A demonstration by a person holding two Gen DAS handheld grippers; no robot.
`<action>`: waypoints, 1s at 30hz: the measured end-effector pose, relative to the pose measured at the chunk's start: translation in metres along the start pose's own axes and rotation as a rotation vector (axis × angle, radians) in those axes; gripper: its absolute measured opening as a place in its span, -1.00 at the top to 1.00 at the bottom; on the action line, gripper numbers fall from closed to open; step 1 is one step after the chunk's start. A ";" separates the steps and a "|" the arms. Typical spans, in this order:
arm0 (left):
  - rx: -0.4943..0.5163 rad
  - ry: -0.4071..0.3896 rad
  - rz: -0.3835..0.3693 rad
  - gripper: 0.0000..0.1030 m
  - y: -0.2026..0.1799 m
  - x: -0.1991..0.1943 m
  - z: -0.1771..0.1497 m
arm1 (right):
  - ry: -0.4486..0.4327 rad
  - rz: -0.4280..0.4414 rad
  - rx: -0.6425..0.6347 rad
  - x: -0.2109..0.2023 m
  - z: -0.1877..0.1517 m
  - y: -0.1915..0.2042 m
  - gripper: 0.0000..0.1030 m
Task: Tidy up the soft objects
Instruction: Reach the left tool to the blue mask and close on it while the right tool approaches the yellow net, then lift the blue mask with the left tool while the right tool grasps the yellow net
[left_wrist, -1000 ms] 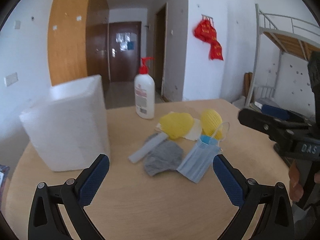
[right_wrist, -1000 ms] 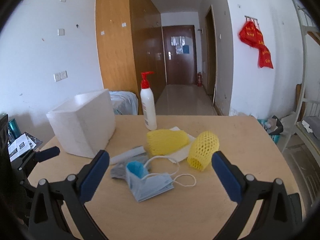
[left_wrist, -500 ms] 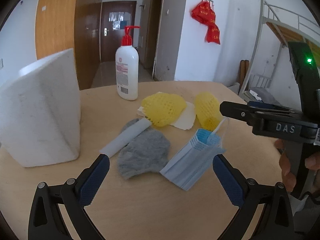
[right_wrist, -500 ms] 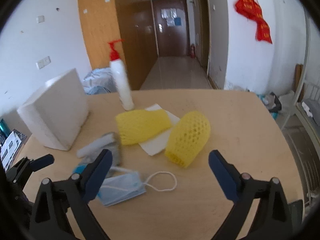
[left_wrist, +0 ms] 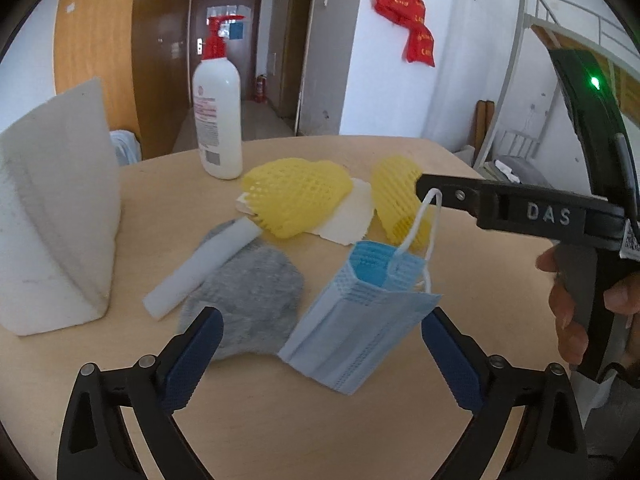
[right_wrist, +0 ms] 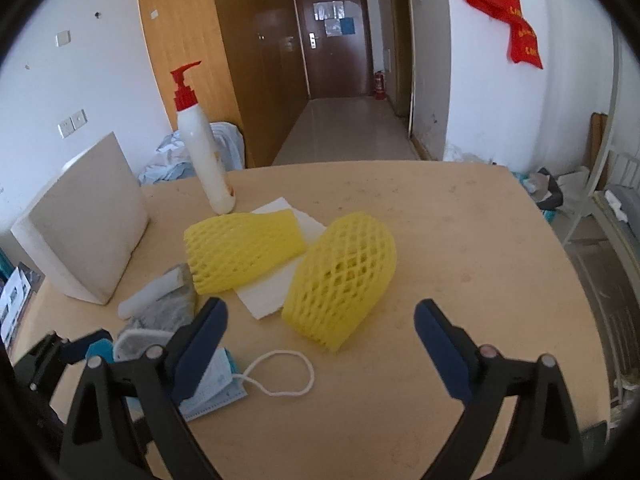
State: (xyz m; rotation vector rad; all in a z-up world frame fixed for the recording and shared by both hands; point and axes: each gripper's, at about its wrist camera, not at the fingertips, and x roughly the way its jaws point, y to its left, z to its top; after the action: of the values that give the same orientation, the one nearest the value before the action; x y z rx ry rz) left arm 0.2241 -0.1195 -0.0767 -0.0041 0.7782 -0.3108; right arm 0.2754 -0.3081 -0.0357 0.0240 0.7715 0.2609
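Fingers apart, both empty: my right gripper (right_wrist: 320, 332) frames yellow foam net (right_wrist: 340, 284) on table (right_wrist: 460, 240); left gripper (left_wrist: 320, 344) over blue face mask (left_wrist: 360, 320). Net likely light, squashy; pinch mid-body w/ gentle squeeze.

A pump bottle (right_wrist: 204, 148) stands upright on the desk (right_wrist: 460, 240); red cloths (right_wrist: 508, 12) hang on the wall; a brown door (right_wrist: 332, 36) behind.

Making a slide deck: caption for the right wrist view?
Open right claw poised over a yellow foam net on a table of soft items.
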 end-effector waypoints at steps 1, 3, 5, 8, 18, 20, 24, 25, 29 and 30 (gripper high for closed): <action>0.003 0.001 0.005 -0.92 -0.002 0.002 0.001 | 0.002 -0.004 -0.001 0.001 0.001 -0.001 -0.87; 0.005 0.003 0.010 -0.87 -0.004 0.004 0.002 | 0.000 -0.005 0.002 0.001 0.001 -0.002 -0.87; 0.006 0.013 0.014 -0.76 -0.005 0.007 0.001 | -0.003 0.005 0.011 0.000 0.000 -0.003 -0.87; 0.002 0.035 0.023 -0.42 -0.005 0.009 -0.002 | -0.006 0.009 0.018 0.001 0.000 -0.005 -0.87; -0.017 0.046 0.002 0.61 0.002 0.003 -0.005 | 0.018 -0.004 0.015 0.012 0.002 -0.004 -0.87; -0.016 0.039 0.005 0.64 0.003 0.001 -0.006 | 0.041 -0.016 0.011 0.020 0.002 -0.003 -0.87; -0.018 0.017 0.006 0.67 0.005 -0.007 -0.006 | 0.071 -0.044 0.003 0.036 0.004 -0.003 -0.87; -0.021 0.014 0.004 0.67 0.006 -0.008 -0.006 | 0.069 -0.049 0.007 0.037 0.005 -0.005 -0.87; -0.030 0.010 0.004 0.67 0.011 -0.013 -0.007 | 0.083 -0.064 0.027 0.045 0.008 -0.012 -0.87; -0.033 0.009 0.001 0.67 0.012 -0.015 -0.007 | 0.090 -0.063 0.035 0.049 0.008 -0.014 -0.87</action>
State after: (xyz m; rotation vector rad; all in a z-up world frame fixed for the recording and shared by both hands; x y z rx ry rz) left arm 0.2129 -0.1030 -0.0729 -0.0330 0.7926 -0.2970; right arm 0.3181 -0.3092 -0.0649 0.0208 0.8650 0.1894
